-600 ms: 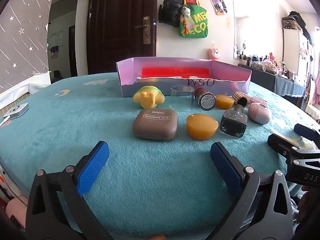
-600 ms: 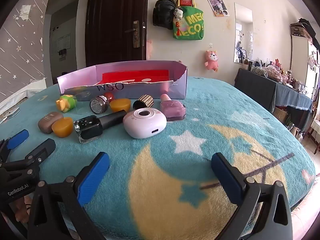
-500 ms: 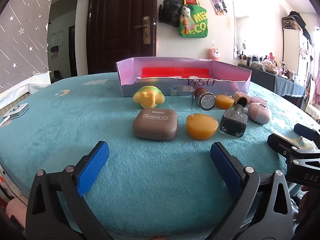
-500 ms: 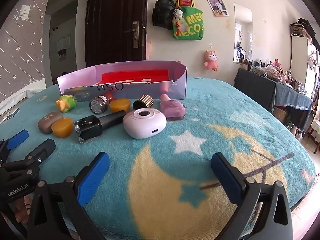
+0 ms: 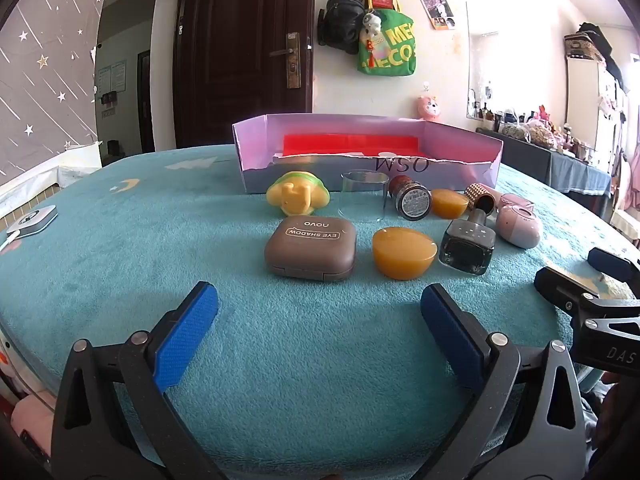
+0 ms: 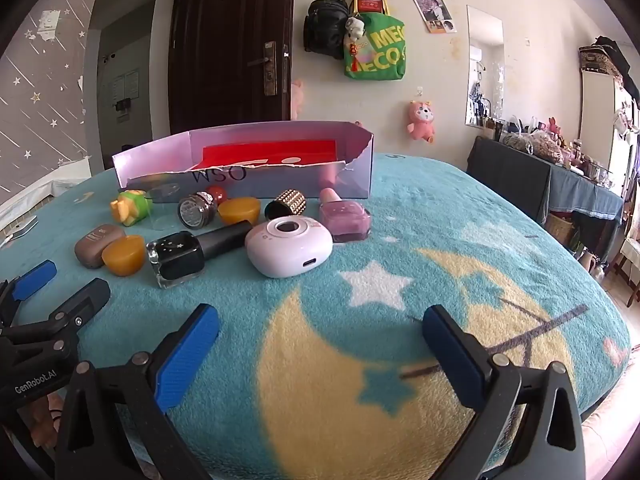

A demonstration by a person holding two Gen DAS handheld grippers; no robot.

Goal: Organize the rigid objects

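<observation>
**Left wrist view: both grippers wide apart, nothing lifted yet**

Left wrist view shows the left gripper [image 5: 319, 304] with its blue pads spread wide and nothing between them, poised over bare teal blanket [image 5: 120, 264] short of the clutter, which suggests an approach not yet committed to one item. Going left to right, the yellow-green toy [image 5: 298, 198] lies just before the box, the brown eye-shadow case [image 5: 310, 252] sits nearest the pads, then the clear cup [image 5: 364, 200], the amber soap [image 5: 404, 252], the dark nail-polish bottle [image 5: 468, 246] lying on its side, and the white-pink case [image 5: 518, 226]. All rest on the blanket in front of the purple box [image 5: 460, 136], whose torn front wall is low, likely so items drop in easily; I judge it the destination. At far right the right gripper [image 6: 320, 324] likewise stands open and empty over the moon pattern.

Against the earlier frames nothing differs: grippers and objects hold the same places.
</observation>
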